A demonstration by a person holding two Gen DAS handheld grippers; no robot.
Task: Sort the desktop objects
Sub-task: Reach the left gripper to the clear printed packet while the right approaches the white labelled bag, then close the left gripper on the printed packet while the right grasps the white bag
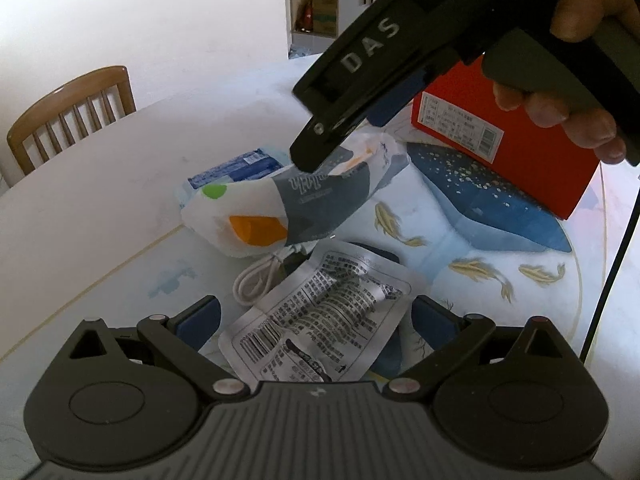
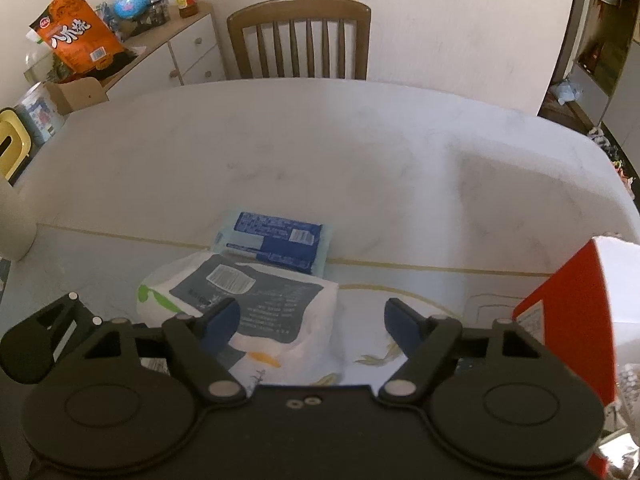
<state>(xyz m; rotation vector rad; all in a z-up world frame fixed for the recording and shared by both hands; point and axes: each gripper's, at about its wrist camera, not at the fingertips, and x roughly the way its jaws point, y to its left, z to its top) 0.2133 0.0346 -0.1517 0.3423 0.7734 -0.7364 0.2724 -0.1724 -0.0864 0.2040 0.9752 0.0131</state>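
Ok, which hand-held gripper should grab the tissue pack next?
Right. The right hand-held gripper is open with the tissue pack already between its fingers; the left hand-held gripper hangs open over the silver pouch.

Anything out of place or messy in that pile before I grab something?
Nothing spilled or torn. The pile is just jumbled: the white tissue pack lies tilted over the blue wipes pack, and the silver sachet sits crumpled and askew, covering part of the coiled white cable.
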